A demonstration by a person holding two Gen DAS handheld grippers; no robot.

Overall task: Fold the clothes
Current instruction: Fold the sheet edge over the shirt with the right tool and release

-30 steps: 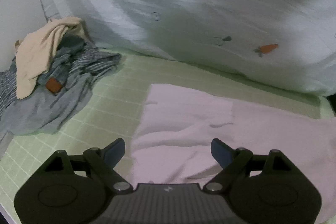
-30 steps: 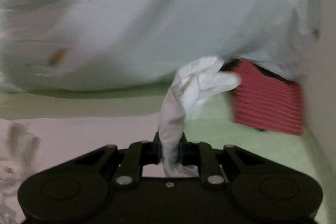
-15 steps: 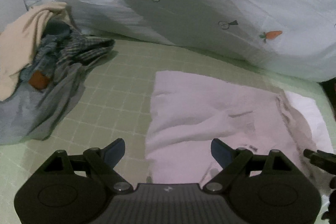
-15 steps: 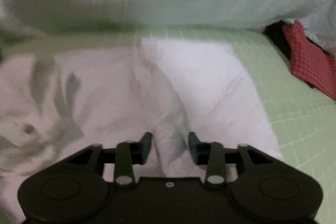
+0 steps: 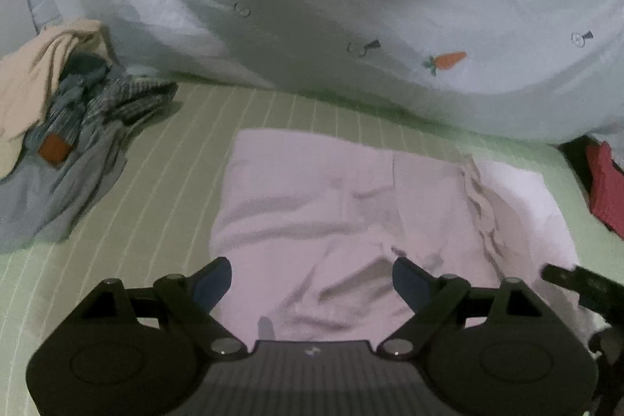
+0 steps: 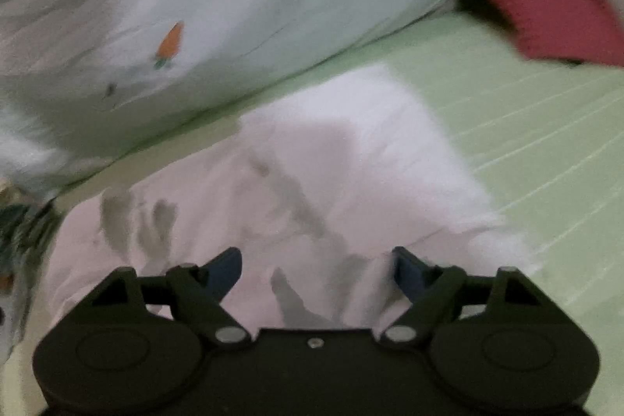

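Note:
A pale pink-white garment [image 5: 335, 205] lies spread on the green checked bed sheet [image 5: 167, 182], with a folded-over flap along its right side [image 5: 518, 197]. My left gripper [image 5: 312, 279] hovers open over the garment's near edge, nothing between its fingers. In the right wrist view the same garment [image 6: 331, 174] fills the middle. There my right gripper [image 6: 316, 268] is open just above the cloth, holding nothing. Part of the right gripper [image 5: 581, 285] shows at the far right of the left wrist view.
A heap of grey, striped and cream clothes [image 5: 58, 127] lies at the left. A light quilt with carrot prints [image 5: 390, 10] is bunched along the back. A red textured cloth [image 6: 553, 18] sits at the far right by the quilt.
My right gripper let go of the white cloth it held up, laid it down as a flap and opened wide. The left gripper stayed open and shifted slightly over the garment.

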